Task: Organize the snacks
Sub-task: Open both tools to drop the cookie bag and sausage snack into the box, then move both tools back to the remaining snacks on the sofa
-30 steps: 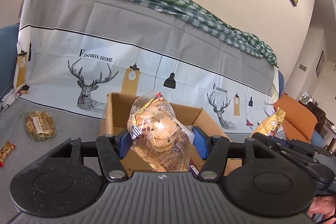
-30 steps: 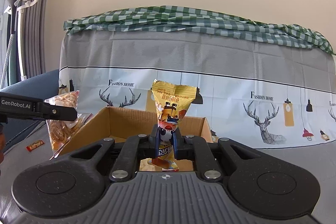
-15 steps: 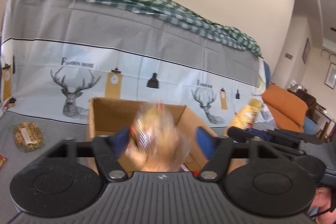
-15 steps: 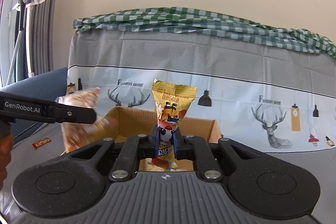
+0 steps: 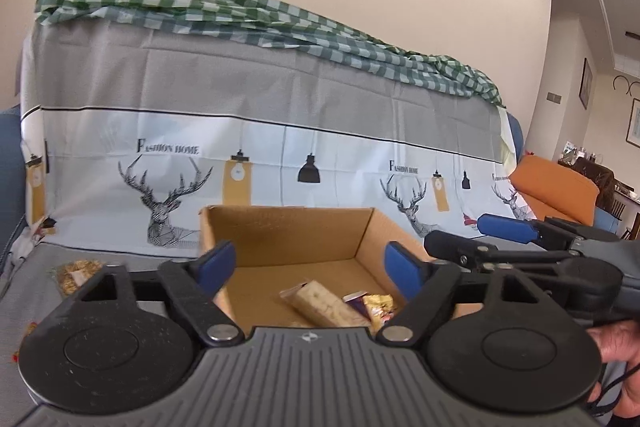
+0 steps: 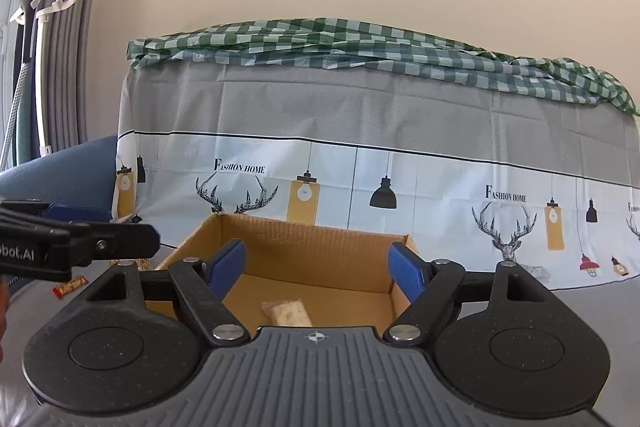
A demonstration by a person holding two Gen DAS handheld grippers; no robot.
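Observation:
An open cardboard box (image 5: pixel 288 227) stands on the grey cover just past both grippers. Inside it lie a clear bag of cookies (image 5: pixel 324 305) and a gold packet (image 5: pixel 378 307). My left gripper (image 5: pixel 310 265) hangs over the box's near edge; its jaws are closing with nothing between the blue pads. From the right wrist view the same box (image 6: pixel 304 239) holds a pale snack bag (image 6: pixel 286 313). My right gripper (image 6: pixel 318 269) hovers above it, jaws opening and empty. Each gripper shows at the edge of the other's view.
A clear packet of granola (image 5: pixel 76 273) and a small red wrapper (image 6: pixel 70 285) lie on the grey cover left of the box. Behind stands a backrest draped in a deer-print sheet (image 5: pixel 256 147). An orange cushion (image 5: pixel 556 191) sits far right. A hand (image 5: pixel 616 347) holds the right gripper.
The left gripper let go of the cookie bag, which fell into the box. The right gripper opened and released the yellow packet, now out of its jaws.

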